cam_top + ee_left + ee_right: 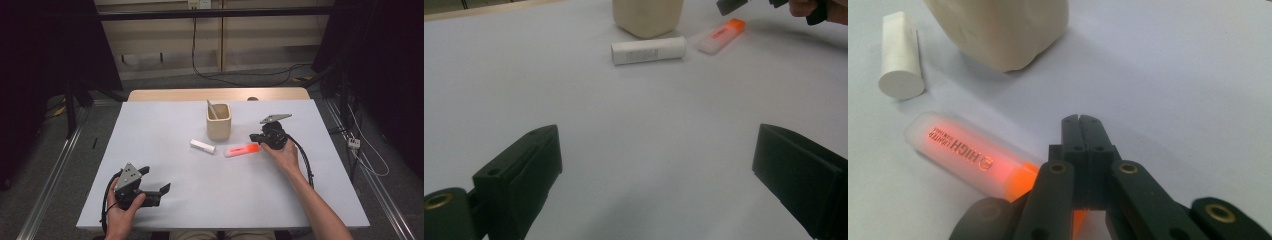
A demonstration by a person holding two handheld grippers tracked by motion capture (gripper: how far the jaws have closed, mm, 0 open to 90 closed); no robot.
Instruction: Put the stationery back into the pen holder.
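left gripper (pixel 150 187): fingers spread, idle at near-left corner | right gripper (pixel 1080 131): fingers pinching highlighter (pixel 965 157) mid-surface, beside cup (pixel 219 121) | we lift level, tip upright above cup

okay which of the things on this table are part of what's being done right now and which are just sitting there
In hand:
- orange highlighter, lying on the table, its orange end at the right tool, jaws together
- right tool

Lying about:
- white tube, on its side
- beige holder cup, upright, a utensil inside
- left tool, open, over bare table
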